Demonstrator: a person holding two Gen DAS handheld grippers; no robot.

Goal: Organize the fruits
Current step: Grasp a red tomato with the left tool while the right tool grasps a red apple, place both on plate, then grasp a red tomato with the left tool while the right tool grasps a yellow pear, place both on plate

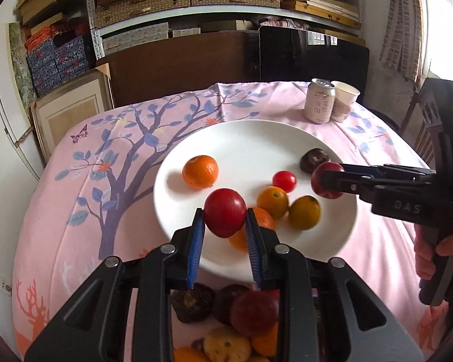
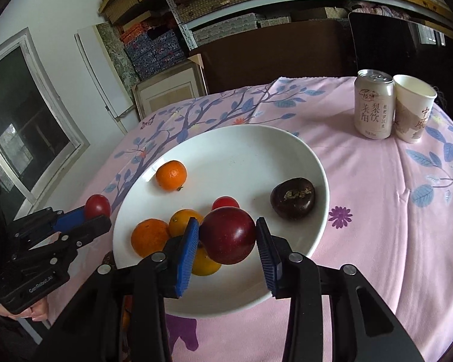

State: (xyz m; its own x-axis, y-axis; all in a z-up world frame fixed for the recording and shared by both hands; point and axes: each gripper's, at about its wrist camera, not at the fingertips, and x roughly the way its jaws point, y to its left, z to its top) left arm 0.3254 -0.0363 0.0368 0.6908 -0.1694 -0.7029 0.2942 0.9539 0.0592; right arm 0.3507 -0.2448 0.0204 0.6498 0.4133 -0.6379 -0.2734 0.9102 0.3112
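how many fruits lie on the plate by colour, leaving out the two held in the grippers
orange or yellow-orange fruits: 4
small red fruit: 1
dark brown fruit: 1
total: 6

Black left claw (image 1: 225, 226) and right claw (image 2: 226, 242), ribbed blue pads, silver screws.

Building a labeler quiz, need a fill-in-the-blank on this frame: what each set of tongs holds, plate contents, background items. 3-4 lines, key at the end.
1. The left tongs grip a red ____ fruit.
2. The right tongs hold a dark red plum over the white ____.
3. Beside the drink can stands a paper ____.
4. The dark brown fruit on the plate lies ____ from the oranges.

Missing words: round; plate; cup; apart
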